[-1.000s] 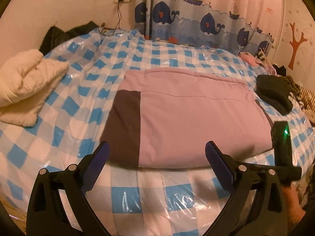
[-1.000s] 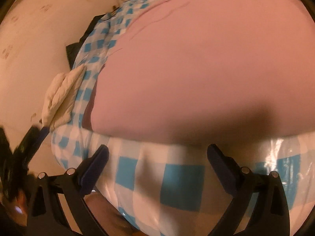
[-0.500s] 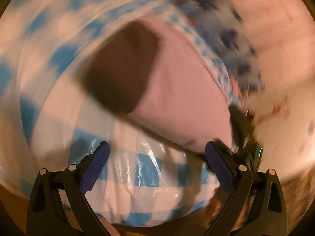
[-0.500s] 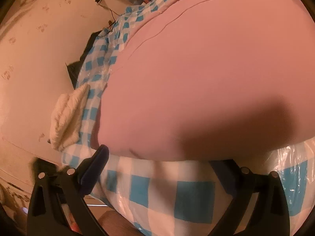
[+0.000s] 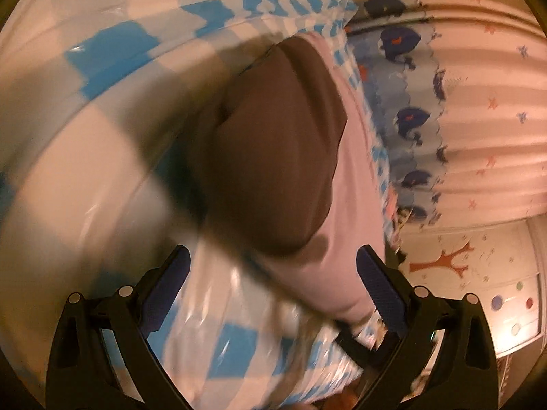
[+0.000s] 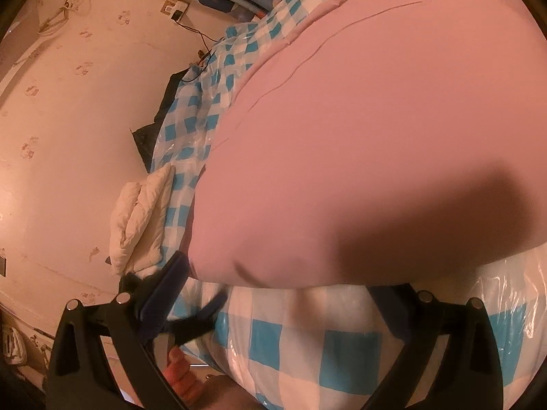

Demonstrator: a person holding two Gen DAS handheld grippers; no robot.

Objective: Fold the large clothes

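Step in hand: approach to the garment's [image 6: 359, 136] near edge for a further fold. The pink garment, with its brown band [image 5: 273, 157], lies folded flat on the checked cover [image 6: 342, 352]. Left gripper [image 5: 271, 280], fingers spread and empty, sits just off the brown end. Right gripper [image 6: 283, 294], fingers spread, straddles the near hem without pinching it. Next move calls for both to close on the hem. Since a second ago both have come nearer; the left has tilted sharply.
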